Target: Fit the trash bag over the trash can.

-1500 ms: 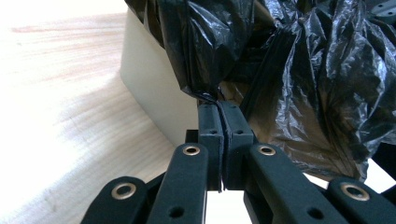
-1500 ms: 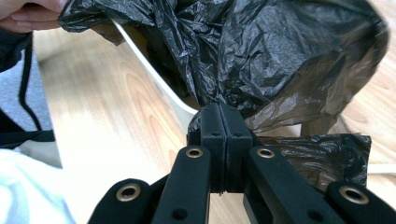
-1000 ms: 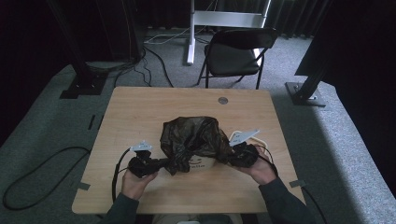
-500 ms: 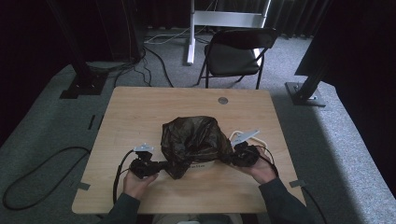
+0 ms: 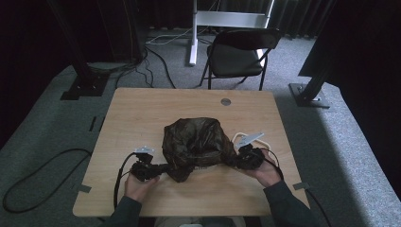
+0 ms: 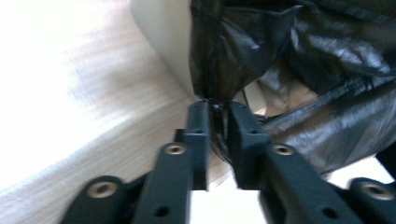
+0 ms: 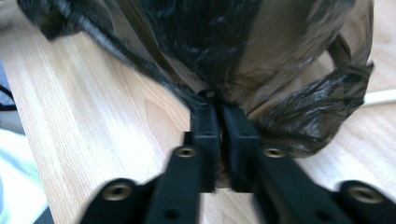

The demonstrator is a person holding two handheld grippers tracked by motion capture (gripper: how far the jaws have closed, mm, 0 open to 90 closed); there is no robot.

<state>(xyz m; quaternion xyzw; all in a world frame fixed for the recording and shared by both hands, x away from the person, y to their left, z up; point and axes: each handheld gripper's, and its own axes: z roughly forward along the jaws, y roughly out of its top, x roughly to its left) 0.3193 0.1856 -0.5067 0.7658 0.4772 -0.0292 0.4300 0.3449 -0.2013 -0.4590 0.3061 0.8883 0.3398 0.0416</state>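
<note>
A light wooden table [image 5: 142, 118] carries a crumpled, dark, glossy plastic bag [image 5: 196, 142], which sits midway between the left and right edges, nearer the near edge than the far one. A white flat object [image 6: 159, 42] lies under the bag; its rim [image 5: 236, 136] peeks out toward the right edge. The left tongs [image 5: 163, 169] pinch a gathered fold at the bag's near left corner, their jaws having just eased apart with film caught between. The right tongs [image 5: 234, 160] likewise grasp the bag's right side, jaws just loosened, plastic between them.
</note>
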